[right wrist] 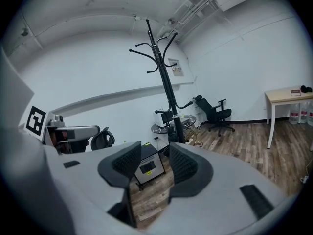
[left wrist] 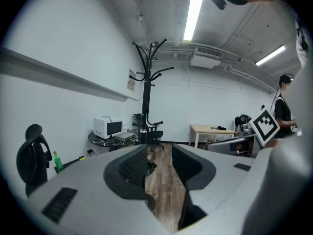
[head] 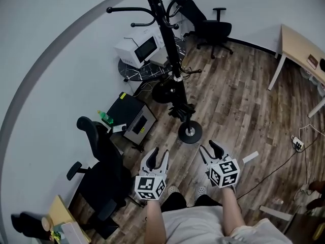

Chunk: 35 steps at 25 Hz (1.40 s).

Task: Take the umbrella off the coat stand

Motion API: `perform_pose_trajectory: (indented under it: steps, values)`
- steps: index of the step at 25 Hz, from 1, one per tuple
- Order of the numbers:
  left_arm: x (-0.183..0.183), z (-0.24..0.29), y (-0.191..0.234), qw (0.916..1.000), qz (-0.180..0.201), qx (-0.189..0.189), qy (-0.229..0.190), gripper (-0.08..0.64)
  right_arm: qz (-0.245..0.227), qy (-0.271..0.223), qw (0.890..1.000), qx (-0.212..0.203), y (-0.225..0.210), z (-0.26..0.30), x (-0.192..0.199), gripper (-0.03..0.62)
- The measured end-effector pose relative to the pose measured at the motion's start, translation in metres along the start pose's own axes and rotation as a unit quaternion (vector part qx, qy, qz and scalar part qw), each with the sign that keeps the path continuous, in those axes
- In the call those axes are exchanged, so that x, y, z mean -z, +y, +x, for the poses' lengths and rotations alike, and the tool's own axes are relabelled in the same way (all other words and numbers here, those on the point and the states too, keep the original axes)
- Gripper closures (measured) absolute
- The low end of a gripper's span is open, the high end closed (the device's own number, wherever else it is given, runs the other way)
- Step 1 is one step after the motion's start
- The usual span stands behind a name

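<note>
Grey left tongs [head: 159, 154] hang released, nothing between the jaws. Ahead and well apart, the stand [head: 161, 29] has the black umbrella [head: 180, 93] hung low along its pole, as I judge it. Then my right tongs [head: 209, 149] likewise gape empty. Nothing is done yet: I must reach, grasp and lift it off

Long ceiling lamps [left wrist: 194, 11] light the room brightly and evenly; they glare white in the left gripper view. Shadows on the wooden floor [head: 238, 105] are soft. Every view bends strongly at the edges; both gripper views have dark corners. The left tongs [left wrist: 160, 151], near the lens, look slightly soft.
</note>
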<state>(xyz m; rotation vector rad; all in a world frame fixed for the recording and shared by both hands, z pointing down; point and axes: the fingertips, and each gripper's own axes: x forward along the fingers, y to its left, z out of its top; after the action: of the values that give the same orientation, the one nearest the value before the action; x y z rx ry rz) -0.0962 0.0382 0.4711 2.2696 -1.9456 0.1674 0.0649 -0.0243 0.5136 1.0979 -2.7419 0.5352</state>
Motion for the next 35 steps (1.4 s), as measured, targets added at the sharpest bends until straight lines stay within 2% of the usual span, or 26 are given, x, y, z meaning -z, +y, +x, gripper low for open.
perform_pose_trajectory:
  steps: [8, 16, 23, 28, 35]
  values:
    - [0.01, 0.028, 0.038, 0.9993, -0.032, -0.018, -0.003, 0.396, -0.009, 0.016, 1.0, -0.012, -0.004, 0.041, -0.001, 0.403]
    - [-0.015, 0.09, 0.087, 0.9985, -0.047, -0.01, -0.026, 0.396, -0.033, 0.002, 0.999, -0.01, -0.014, 0.108, -0.048, 0.405]
    - [-0.037, 0.16, 0.147, 0.9997, -0.012, -0.009, -0.019, 0.397, -0.043, -0.005, 0.999, 0.003, -0.027, 0.184, -0.087, 0.407]
    - [-0.038, 0.203, 0.172, 0.9996, -0.024, 0.012, -0.012, 0.397, -0.046, -0.003, 0.999, 0.02, -0.038, 0.229, -0.103, 0.408]
    - [-0.019, 0.256, 0.197, 0.9985, -0.028, 0.045, 0.012, 0.397, -0.049, 0.023, 0.998, 0.033, -0.042, 0.282, -0.099, 0.408]
